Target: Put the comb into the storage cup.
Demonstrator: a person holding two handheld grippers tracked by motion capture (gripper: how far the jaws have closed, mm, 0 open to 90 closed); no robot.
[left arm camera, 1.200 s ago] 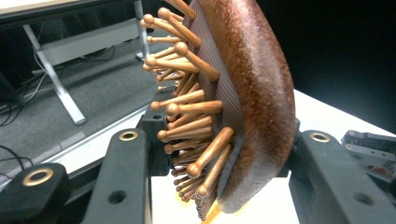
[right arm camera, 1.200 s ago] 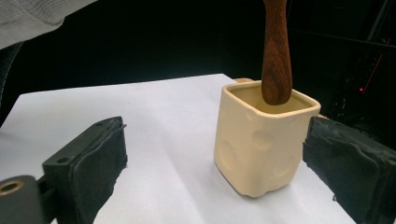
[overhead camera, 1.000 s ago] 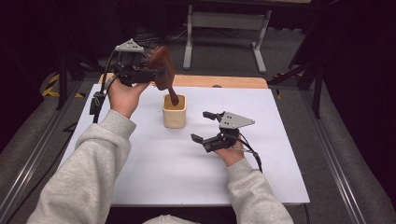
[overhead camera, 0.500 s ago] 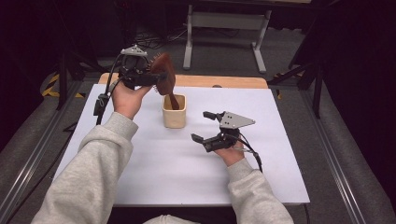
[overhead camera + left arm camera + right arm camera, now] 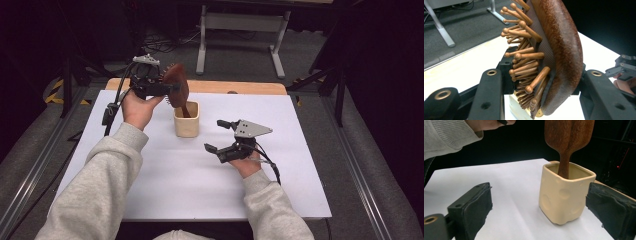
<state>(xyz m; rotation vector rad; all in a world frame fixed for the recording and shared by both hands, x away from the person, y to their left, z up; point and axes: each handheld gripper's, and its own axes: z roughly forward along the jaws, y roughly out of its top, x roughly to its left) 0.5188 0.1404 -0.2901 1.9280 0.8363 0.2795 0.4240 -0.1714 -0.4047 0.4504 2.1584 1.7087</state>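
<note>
Grey ribbed sleeves [image 5: 95, 185] (knit, seemingly), black claws [image 5: 223, 135]

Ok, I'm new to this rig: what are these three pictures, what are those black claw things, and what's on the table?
There is no robot arm here. A person holds a two-jaw hand tool in each hand. The high view looks down from above the person's side of the white table. The other two pictures come from small cameras riding on each tool, looking along its black jaws.

The left gripper is shut on the head of a brown wooden hairbrush, one jaw on the bristle side and one on the back. The brush handle points down into a cream square cup with round dimples, standing on the table.

The right gripper is open and holds nothing; it faces the cup from the side.
</note>
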